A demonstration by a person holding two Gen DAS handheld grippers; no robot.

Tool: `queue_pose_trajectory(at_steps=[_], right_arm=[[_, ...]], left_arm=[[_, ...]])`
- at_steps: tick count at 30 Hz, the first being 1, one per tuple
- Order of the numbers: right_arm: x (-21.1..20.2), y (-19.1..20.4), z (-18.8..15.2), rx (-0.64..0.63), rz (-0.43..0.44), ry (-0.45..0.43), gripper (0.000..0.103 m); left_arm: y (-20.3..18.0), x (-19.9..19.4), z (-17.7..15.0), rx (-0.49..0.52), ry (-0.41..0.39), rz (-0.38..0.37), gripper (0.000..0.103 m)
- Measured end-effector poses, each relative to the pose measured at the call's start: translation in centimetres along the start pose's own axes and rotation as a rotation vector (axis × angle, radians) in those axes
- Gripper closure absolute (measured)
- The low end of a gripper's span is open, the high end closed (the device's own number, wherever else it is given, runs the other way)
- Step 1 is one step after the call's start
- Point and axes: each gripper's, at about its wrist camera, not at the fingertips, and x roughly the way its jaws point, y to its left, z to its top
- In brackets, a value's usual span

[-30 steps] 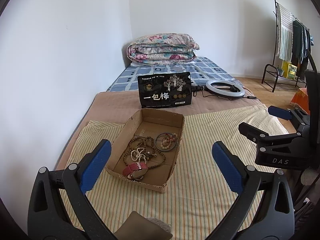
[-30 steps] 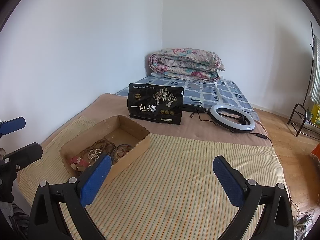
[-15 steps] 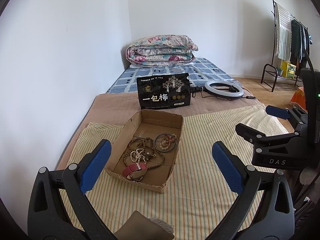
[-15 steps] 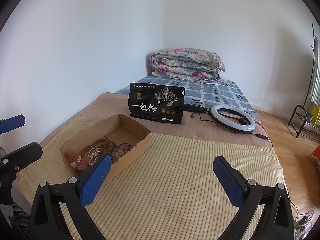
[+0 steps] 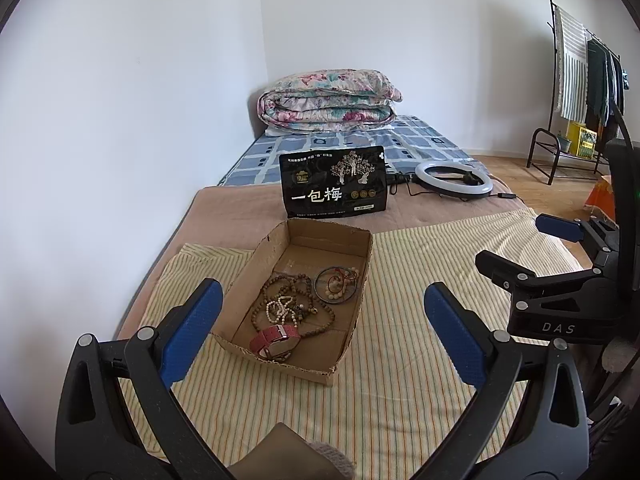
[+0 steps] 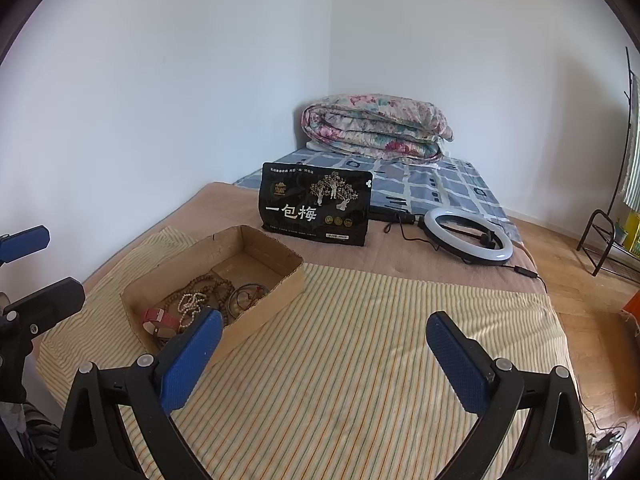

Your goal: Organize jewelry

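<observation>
Two claws point(image 5: 320, 332) point(image 6: 324, 354) wide — jewelry point(image 5: 294, 308) tangled.

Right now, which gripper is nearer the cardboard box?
Left. The left gripper hovers open just short of the cardboard box; the right gripper, also open, is off to the box's right over the striped cloth.

Brown cardboard box point(image 5: 362, 258) on a yellow striped cloth point(image 5: 408, 280); red watch strap point(image 5: 272, 334), brown beads point(image 5: 280, 286). Black pouch point(image 5: 334, 182) with gold print, floral quilt point(image 5: 326, 98), blue checked sheet point(image 5: 416, 138). Fingers point(image 5: 192, 332) have blue pads.
</observation>
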Motion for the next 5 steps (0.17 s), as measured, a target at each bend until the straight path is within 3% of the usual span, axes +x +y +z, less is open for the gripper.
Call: queue_pose_trajectory(at_steps=[5], right_arm=[[0.02,0.00,-0.02,0.003,0.000,0.001,0.000]], left_arm=[[-0.06,0.08,-0.06,0.003,-0.005,0.003,0.001]])
